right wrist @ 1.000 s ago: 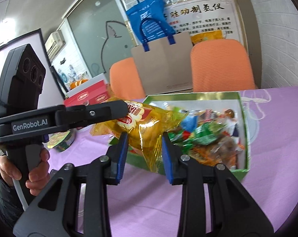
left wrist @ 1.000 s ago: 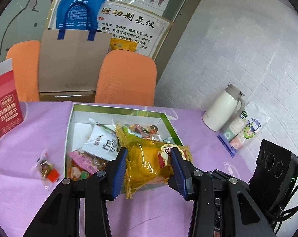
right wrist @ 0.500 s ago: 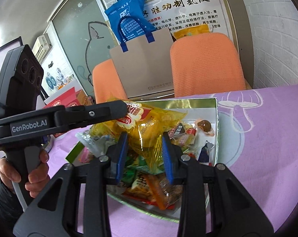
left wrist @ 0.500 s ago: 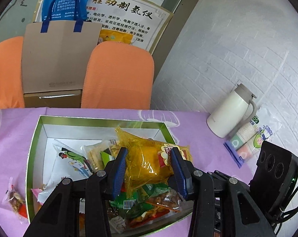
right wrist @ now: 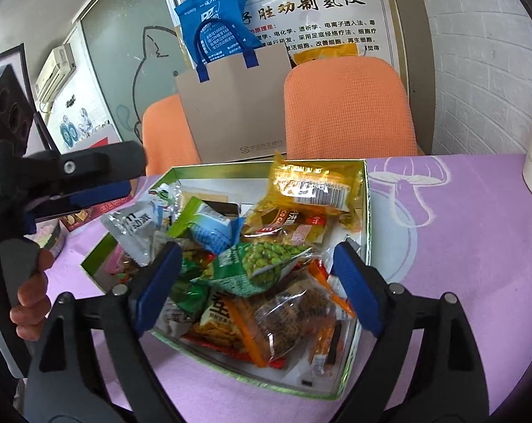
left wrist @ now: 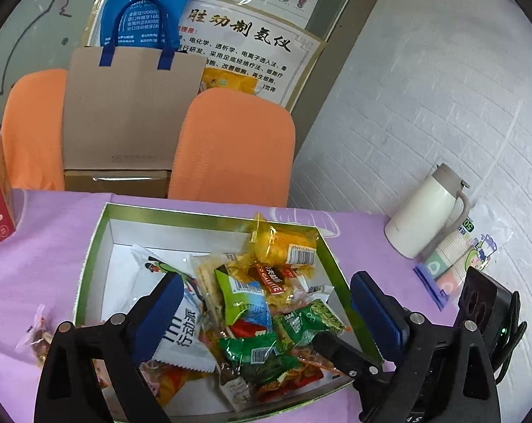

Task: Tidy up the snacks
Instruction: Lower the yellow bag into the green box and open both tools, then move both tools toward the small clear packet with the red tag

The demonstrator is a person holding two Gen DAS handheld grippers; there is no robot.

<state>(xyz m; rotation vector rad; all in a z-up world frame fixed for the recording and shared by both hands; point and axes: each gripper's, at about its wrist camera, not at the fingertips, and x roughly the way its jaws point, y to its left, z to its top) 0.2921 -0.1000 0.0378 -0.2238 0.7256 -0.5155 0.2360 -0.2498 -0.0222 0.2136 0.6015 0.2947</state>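
1. Left gripper point(left wrist: 266, 312) spread wide, empty, above the green-rimmed box point(left wrist: 209, 215).
2. Right gripper point(right wrist: 255, 282) likewise parted, holding nothing, over the same box point(right wrist: 368, 211).
3. Yellow chip bag point(left wrist: 283, 243) lying at the box's far end atop other snack packets point(left wrist: 245, 299).
4. Box resting on the purple surface point(left wrist: 47, 246); one small packet point(left wrist: 37, 335) outside, beside its left wall.
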